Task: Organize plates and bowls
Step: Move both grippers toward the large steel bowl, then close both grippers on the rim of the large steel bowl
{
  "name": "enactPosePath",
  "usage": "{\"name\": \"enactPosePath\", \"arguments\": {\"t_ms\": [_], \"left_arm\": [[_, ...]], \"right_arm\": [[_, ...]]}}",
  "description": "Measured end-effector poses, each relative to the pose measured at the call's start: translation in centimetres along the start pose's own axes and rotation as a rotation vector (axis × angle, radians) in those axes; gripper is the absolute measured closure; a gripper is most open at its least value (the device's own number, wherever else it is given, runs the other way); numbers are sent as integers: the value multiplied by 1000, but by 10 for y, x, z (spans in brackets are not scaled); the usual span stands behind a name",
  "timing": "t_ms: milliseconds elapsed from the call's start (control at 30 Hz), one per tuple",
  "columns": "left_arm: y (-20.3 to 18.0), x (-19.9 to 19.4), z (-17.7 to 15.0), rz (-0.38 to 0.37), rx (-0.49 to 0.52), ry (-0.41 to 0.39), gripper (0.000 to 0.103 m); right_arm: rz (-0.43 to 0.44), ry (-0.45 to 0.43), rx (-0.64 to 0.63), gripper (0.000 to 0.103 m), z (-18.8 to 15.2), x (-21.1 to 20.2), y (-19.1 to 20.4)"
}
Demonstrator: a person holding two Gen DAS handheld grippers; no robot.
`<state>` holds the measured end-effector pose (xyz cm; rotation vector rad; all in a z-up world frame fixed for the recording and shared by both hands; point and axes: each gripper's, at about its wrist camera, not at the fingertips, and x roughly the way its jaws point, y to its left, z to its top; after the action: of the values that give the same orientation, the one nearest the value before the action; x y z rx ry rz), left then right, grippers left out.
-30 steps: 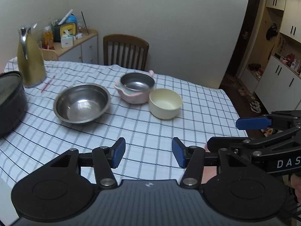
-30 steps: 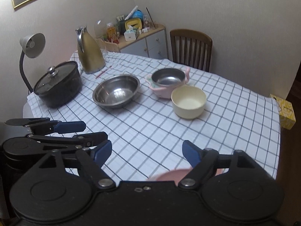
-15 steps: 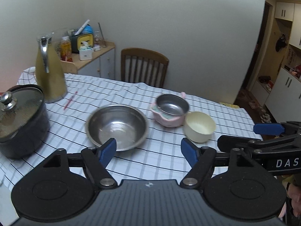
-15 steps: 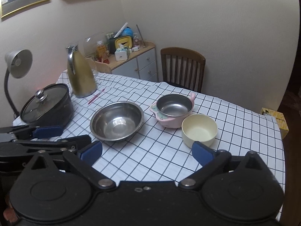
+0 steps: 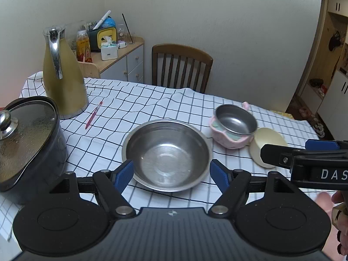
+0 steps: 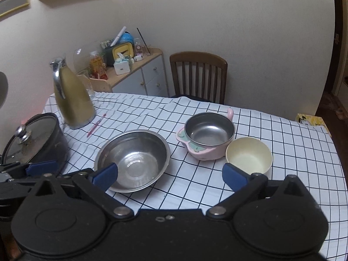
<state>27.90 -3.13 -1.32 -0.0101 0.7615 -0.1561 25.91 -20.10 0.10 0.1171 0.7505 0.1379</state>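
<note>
A large steel bowl (image 5: 166,154) (image 6: 132,159) stands on the checked tablecloth. To its right sits a pink bowl with a steel liner (image 5: 233,126) (image 6: 208,134), and touching that is a cream bowl (image 5: 267,141) (image 6: 249,155). My left gripper (image 5: 171,175) is open, its blue pads framing the steel bowl's near rim from short of it, nothing between them. My right gripper (image 6: 170,175) is open wide and empty, hanging before the gap between the steel bowl and the cream bowl. In the left wrist view it hides part of the cream bowl.
A black pot with a glass lid (image 5: 26,134) stands at the left edge. Behind it are a gold jug (image 5: 63,80) and a red pen (image 5: 93,115). A wooden chair (image 5: 181,67) and a cluttered cabinet (image 5: 121,61) stand beyond the table. A yellow box (image 6: 311,121) lies past the right edge.
Both grippers have moved in toward the bowls, which now look larger and lower in view. Both pairs of jaws have spread wider.
</note>
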Motion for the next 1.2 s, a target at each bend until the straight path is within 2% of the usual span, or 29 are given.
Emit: {"name": "enactPosePath", "arguments": {"t_ms": [300, 533, 867, 1133, 1167, 1200], "left_arm": [[25, 59, 13, 14, 15, 69, 27], [43, 112, 23, 58, 33, 133, 27], [68, 166, 28, 75, -15, 222, 27], [76, 188, 28, 75, -58, 270, 28], [76, 190, 28, 75, -61, 273, 29], [77, 191, 28, 72, -63, 278, 36]], "right_arm": [[-37, 72, -9, 0, 6, 58, 12], [-78, 139, -6, 2, 8, 106, 10], [-97, 248, 19, 9, 6, 167, 12], [-83, 304, 34, 29, 5, 191, 14], [-77, 310, 35, 30, 4, 192, 15], [-74, 314, 34, 32, 4, 195, 16]]}}
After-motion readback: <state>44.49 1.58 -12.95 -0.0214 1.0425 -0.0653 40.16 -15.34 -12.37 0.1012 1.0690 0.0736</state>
